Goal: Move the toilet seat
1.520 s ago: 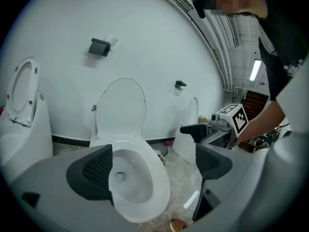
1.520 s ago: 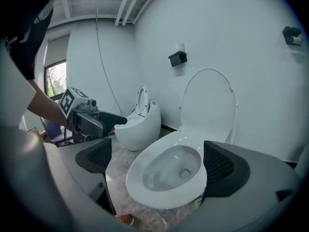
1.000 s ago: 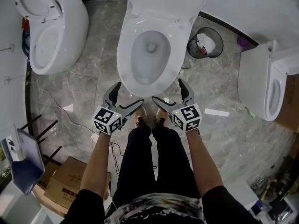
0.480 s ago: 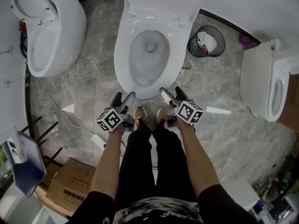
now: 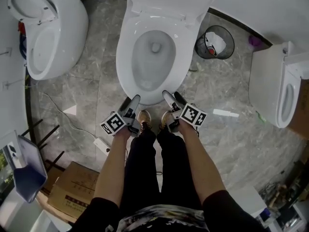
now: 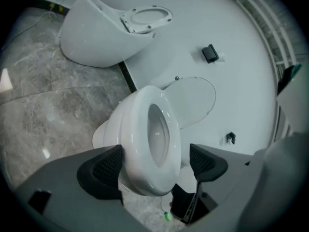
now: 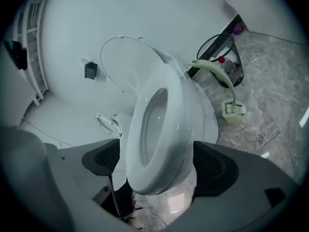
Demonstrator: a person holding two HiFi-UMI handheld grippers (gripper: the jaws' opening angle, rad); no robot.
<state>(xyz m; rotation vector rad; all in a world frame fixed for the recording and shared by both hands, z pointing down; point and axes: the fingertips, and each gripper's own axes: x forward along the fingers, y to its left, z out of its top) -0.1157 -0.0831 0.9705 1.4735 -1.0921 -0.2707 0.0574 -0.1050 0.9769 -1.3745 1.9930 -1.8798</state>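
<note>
Head view: left claw (image 5: 131, 101), right claw (image 5: 172, 96) sank, closing astride toilet (image 5: 124, 57).

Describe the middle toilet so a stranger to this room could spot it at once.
Three white toilets stand on the grey marble floor. It is the middle toilet, with a black wire bin right beside it. The left toilet is egg-shaped and the right toilet boxy; this one is a plain oval, facing the person.
</note>
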